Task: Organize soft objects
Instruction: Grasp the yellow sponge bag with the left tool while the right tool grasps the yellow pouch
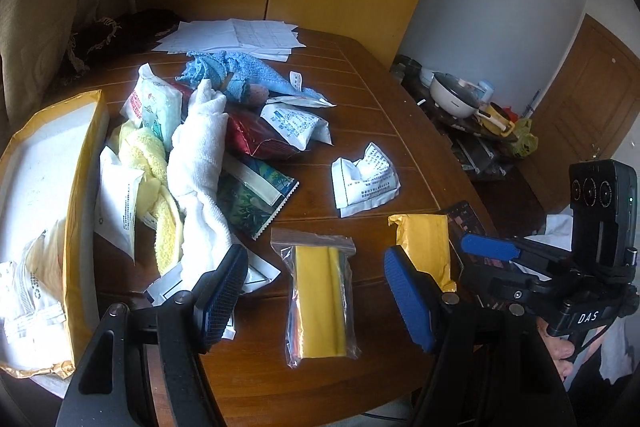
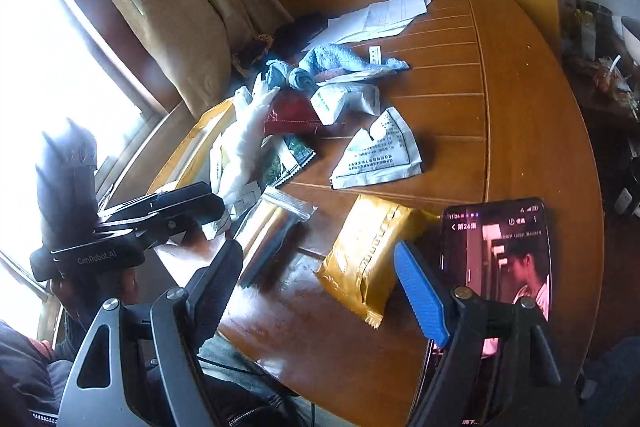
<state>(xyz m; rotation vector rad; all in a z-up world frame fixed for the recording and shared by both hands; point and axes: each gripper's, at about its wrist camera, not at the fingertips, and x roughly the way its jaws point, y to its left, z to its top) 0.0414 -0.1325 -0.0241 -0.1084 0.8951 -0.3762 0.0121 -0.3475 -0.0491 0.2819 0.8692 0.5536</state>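
Observation:
A heap of soft things lies on the wooden table: a white towel, a yellow towel, a blue knitted cloth, white packets and a dark red pouch. A clear bag with a yellow cloth lies between the fingers of my open left gripper, low over the table. A yellow padded pack lies just ahead of my open, empty right gripper. The right gripper also shows in the left wrist view.
A large yellow mailer with white packaging lies at the table's left edge. A crumpled white packet sits mid-table. Papers lie at the far edge. A phone playing video lies at the right. A cluttered side table stands beyond.

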